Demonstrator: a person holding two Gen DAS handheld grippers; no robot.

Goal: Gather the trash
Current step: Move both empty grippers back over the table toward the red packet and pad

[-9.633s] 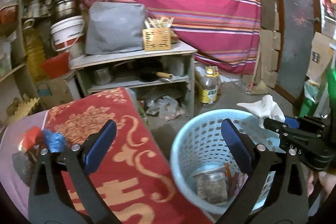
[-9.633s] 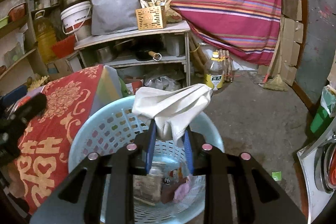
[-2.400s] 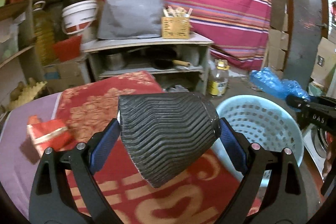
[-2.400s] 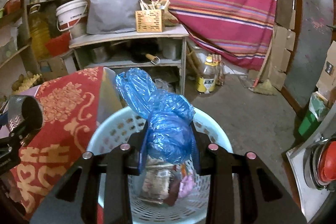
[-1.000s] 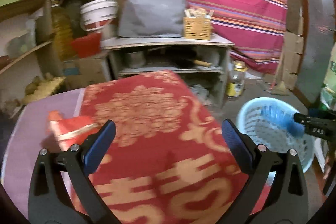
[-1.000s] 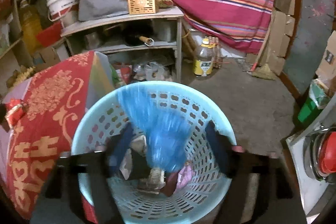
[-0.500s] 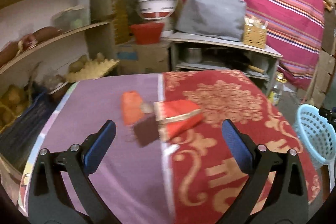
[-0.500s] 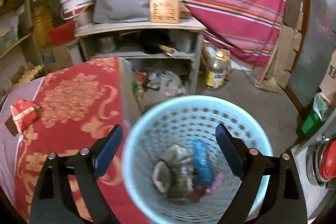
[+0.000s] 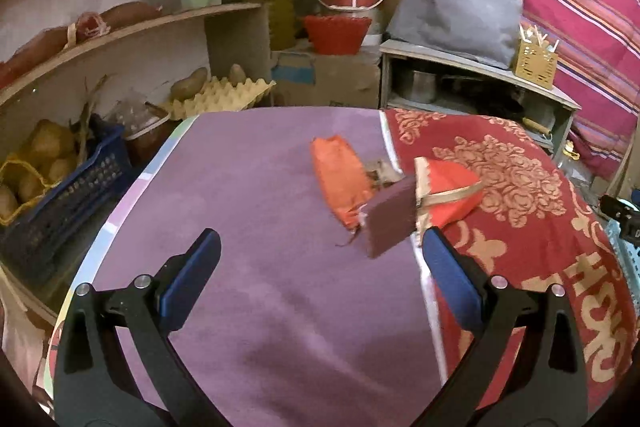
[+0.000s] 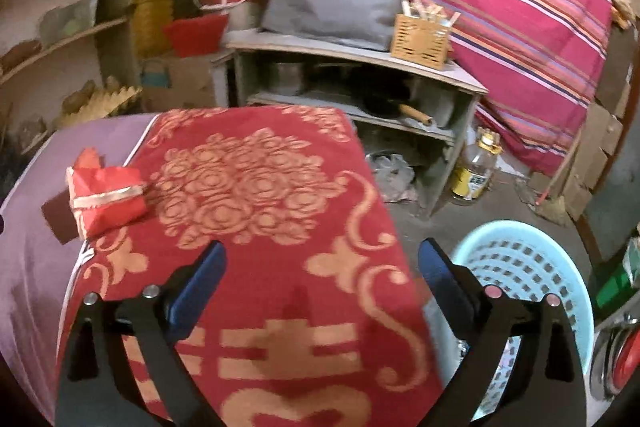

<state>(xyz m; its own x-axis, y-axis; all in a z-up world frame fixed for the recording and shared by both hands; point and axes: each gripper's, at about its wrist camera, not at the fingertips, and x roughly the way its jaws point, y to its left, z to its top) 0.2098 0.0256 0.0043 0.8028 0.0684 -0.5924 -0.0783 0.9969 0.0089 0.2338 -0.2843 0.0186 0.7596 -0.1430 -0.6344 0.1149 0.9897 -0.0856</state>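
On the table lie an orange wrapper (image 9: 339, 179), a dark maroon flat packet (image 9: 388, 222) and a red packet with a gold band (image 9: 448, 193); the red packet also shows in the right wrist view (image 10: 106, 197). My left gripper (image 9: 320, 277) is open and empty, just short of the maroon packet. My right gripper (image 10: 322, 277) is open and empty above the red cloth (image 10: 256, 195), left of the light blue basket (image 10: 532, 267) on the floor. The basket's contents are mostly hidden.
The table has a purple cover (image 9: 248, 235) on its left part. A shelf with an egg tray (image 9: 218, 97) and a blue crate of potatoes (image 9: 52, 183) stands to the left. A grey shelf unit (image 10: 360, 99) and an oil bottle (image 10: 474, 167) stand behind.
My right gripper let the blue bag fall into the basket, opened, and swung left over the red cloth. My left gripper moved left toward the packets on the table.
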